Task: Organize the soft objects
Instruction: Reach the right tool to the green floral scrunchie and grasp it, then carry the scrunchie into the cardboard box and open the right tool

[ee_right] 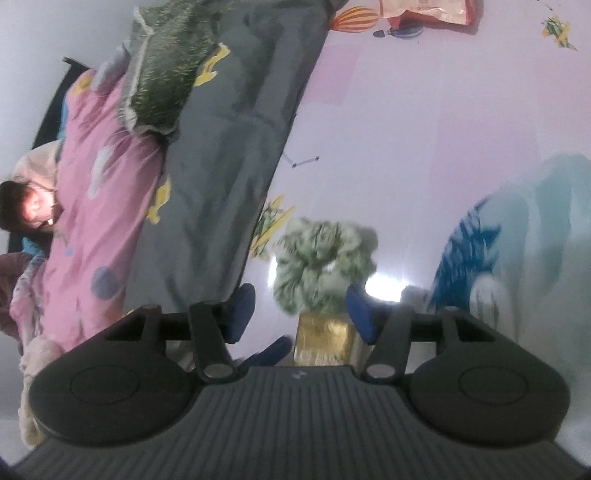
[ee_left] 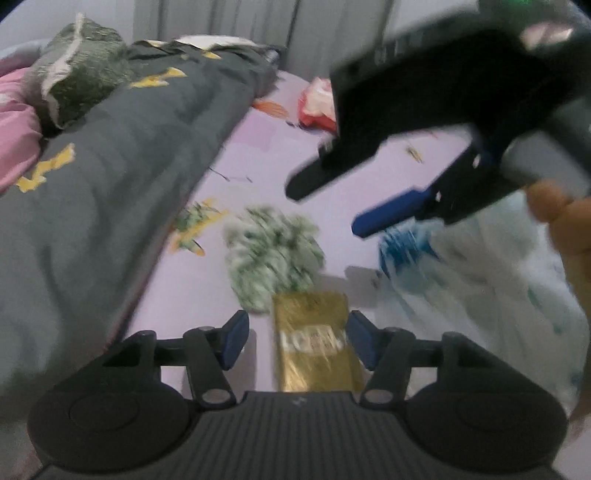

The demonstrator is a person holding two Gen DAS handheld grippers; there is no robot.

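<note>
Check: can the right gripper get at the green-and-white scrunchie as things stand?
Probably yes. The right gripper hangs just short of the scrunchie with open jaws, nothing lying over it. Only the gold packet sits beside it, under the gripper.

Both tools tilt downward, left tool (ee_left: 295, 341) and right tool (ee_right: 301, 312) with fingers parted.

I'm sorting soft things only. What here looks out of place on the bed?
The shiny gold foil packet beside the green-and-white fabric scrunchie, and a crinkly red-and-white snack bag farther up the pink sheet, look like wrappers, not soft items.
</note>
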